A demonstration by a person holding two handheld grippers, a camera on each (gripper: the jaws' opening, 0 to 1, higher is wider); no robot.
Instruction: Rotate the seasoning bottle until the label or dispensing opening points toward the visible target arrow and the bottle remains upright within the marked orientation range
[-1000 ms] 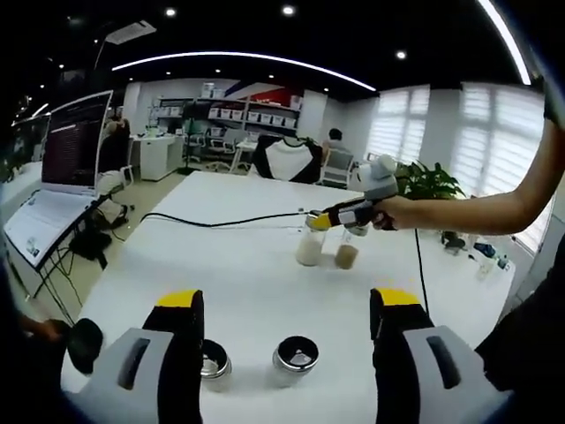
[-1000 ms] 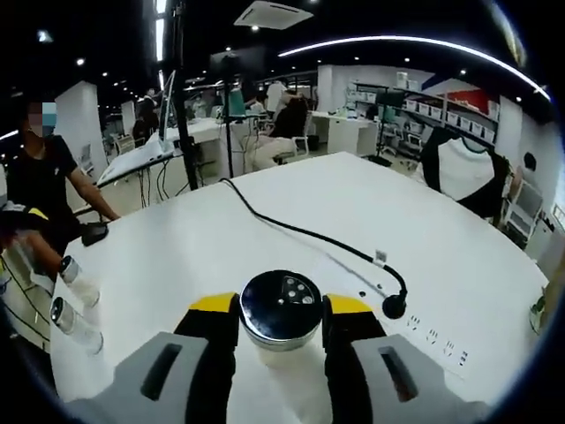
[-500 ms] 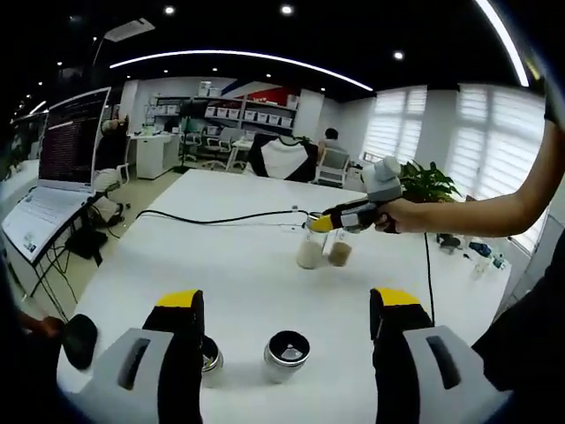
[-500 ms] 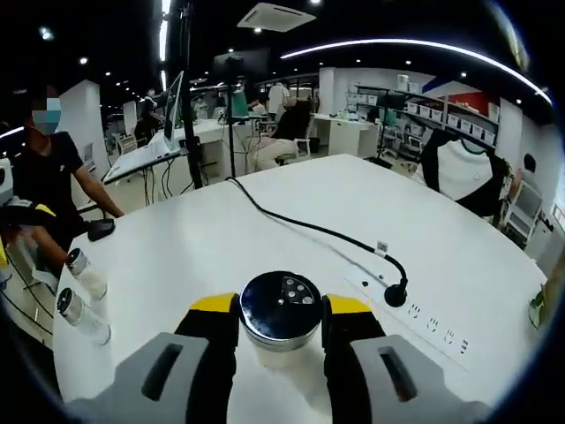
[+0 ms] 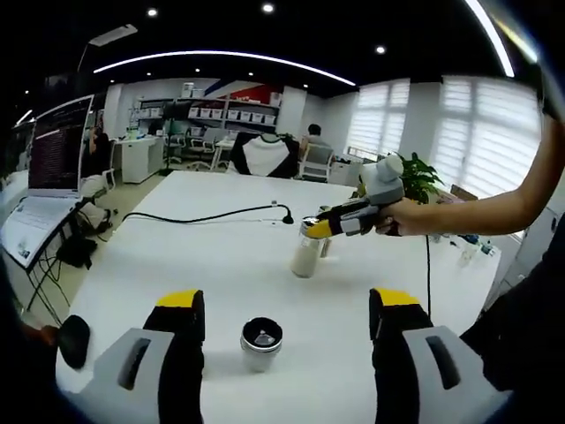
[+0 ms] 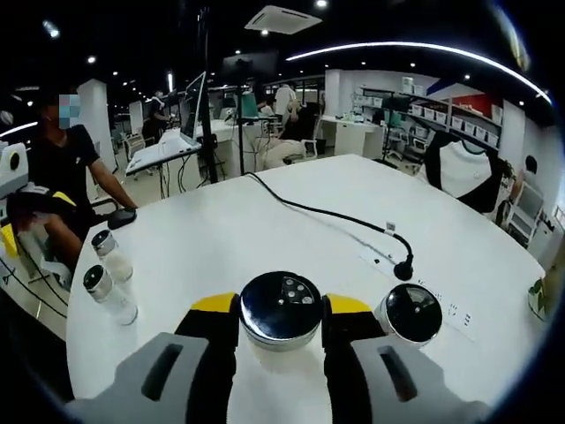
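The right gripper (image 6: pixel 281 329) clamped the upright seasoning bottle (image 6: pixel 281 311) on the white bench (image 6: pixel 265 238). The left gripper (image 5: pixel 282 309) hung with jaws open.

Your right tongs (image 6: pixel 281 322) grip with jaws closed in on both sides. Your left tongs (image 5: pixel 287 309) hang spread wide. Your right arm (image 5: pixel 494 208) reaches out level.

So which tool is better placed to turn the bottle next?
Right. The right tool is shut on the bottle, which stands upright on the table. The left tool is open, nearer a second bottle and well short of the gripped one.
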